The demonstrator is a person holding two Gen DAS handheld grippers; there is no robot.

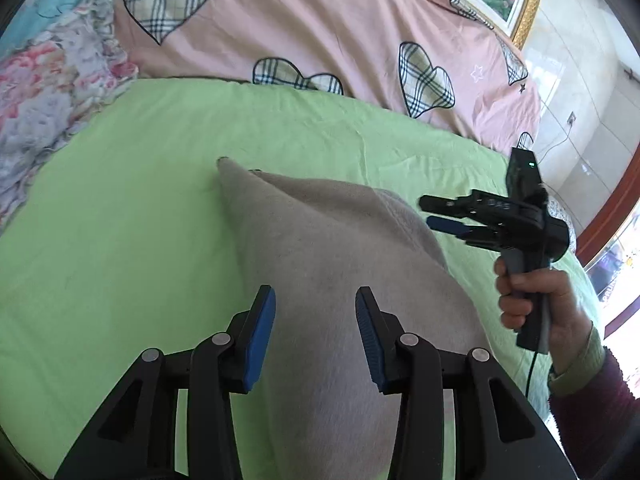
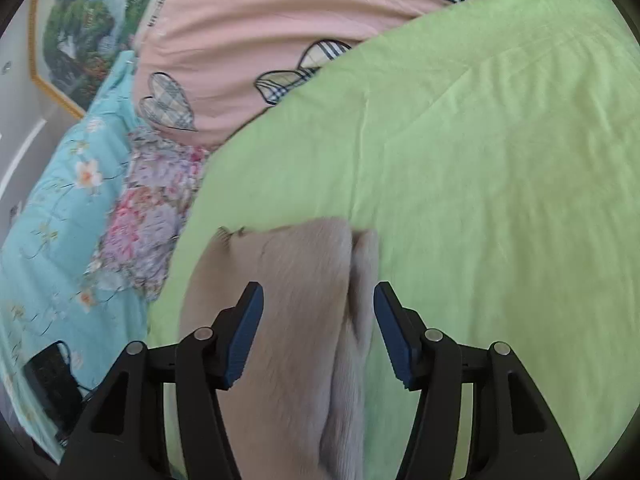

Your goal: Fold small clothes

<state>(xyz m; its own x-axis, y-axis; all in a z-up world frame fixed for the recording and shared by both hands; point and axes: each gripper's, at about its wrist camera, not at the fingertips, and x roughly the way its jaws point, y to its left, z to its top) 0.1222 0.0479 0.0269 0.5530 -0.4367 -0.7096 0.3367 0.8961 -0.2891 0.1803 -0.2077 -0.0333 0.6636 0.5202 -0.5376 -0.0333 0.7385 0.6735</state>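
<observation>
A bed covered by a light green sheet carries a beige garment lying on it; a pink heart-print quilt and floral bedding lie along its edges.

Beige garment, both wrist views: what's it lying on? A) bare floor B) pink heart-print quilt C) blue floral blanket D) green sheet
D: the beige garment lies on the green sheet, which shows on both sides of it; the pink heart-print quilt sits behind it, and both grippers' jaws stand open above the cloth, gripping nothing.
</observation>
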